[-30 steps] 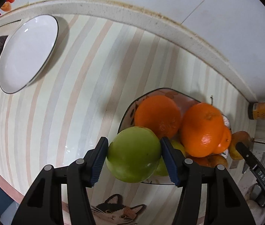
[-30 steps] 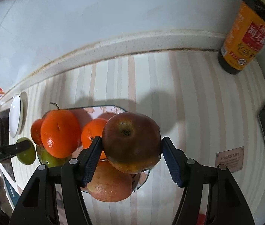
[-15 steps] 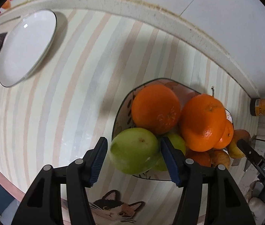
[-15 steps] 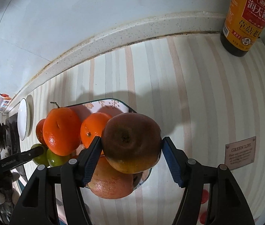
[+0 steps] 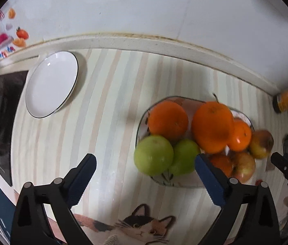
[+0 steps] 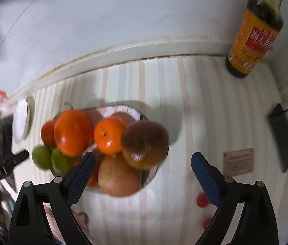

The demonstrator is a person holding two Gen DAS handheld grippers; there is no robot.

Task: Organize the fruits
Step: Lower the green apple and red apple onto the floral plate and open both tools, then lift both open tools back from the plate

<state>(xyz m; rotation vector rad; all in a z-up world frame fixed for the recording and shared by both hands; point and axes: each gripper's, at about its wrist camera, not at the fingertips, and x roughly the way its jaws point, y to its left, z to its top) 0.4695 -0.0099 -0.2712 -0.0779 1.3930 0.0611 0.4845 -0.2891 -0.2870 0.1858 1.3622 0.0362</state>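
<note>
Striped counter (image 5: 107, 102) carries the heaped fruit bowl (image 5: 162, 180). Both the left gripper (image 5: 145, 173) and right gripper (image 6: 141, 167) are released, empty; next, sort fruit toward the white plate (image 5: 50, 85) at 10 o'clock.

The fruit bowl (image 5: 144, 120) is seen from above and from its left in the left wrist view, lying toward three o'clock. It is looked down on from its right, closer, in the blurred right wrist view, toward ten o'clock.
</note>
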